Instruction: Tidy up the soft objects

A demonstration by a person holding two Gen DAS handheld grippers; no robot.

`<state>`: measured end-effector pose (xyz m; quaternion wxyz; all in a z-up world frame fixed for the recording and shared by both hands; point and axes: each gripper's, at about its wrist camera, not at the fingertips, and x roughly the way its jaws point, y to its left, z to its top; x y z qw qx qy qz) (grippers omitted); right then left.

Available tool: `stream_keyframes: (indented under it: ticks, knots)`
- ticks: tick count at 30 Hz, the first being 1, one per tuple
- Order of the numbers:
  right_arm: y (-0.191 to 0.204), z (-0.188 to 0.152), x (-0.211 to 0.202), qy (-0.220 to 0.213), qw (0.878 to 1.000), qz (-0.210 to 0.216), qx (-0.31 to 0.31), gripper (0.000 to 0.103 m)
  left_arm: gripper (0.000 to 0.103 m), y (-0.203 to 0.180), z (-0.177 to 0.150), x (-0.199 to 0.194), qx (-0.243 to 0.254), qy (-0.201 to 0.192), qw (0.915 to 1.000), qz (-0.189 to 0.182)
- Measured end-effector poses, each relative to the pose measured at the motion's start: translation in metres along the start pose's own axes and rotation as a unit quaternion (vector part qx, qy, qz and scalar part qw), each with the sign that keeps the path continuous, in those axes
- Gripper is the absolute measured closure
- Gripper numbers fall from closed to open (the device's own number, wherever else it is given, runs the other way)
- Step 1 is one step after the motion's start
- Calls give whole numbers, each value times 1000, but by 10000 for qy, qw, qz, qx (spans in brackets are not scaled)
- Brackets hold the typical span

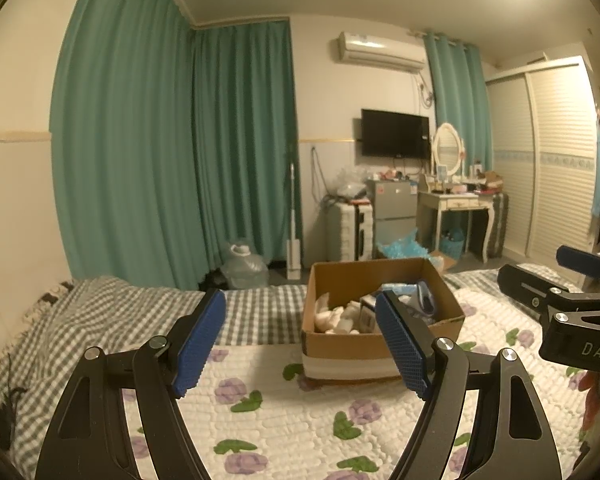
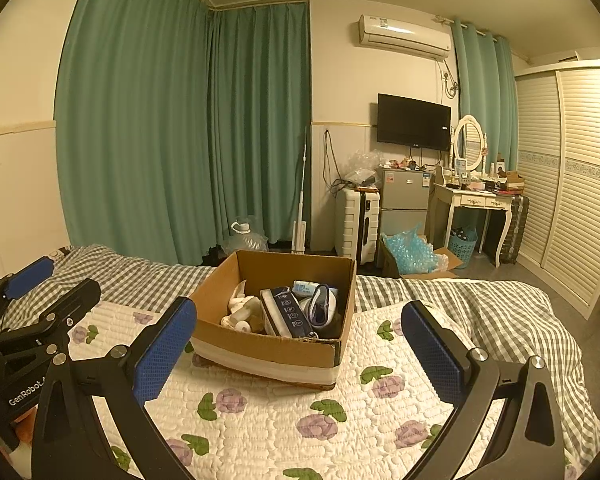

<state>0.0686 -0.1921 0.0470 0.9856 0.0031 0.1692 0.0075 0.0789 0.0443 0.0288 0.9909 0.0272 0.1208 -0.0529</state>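
Both tools were spread wide, holding nothing: left tool (image 1: pixel 300 344), right tool (image 2: pixel 300 344). The box (image 2: pixel 272 354) sat on the bed (image 2: pixel 380 420), just past them, with white soft stuff (image 2: pixel 240 308) and packs inside.

matt cardboard box (image 2: pixel 274 354) on puckered cloth quilt (image 2: pixel 284 420).
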Motion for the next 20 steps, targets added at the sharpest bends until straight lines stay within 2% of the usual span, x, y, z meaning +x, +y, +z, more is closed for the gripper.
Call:
stream_keyframes:
  ticks: [20]
  knots:
    - [0, -4, 1, 30, 10000, -4, -2, 0, 25, 2, -4, 1, -86, 40, 10000, -12]
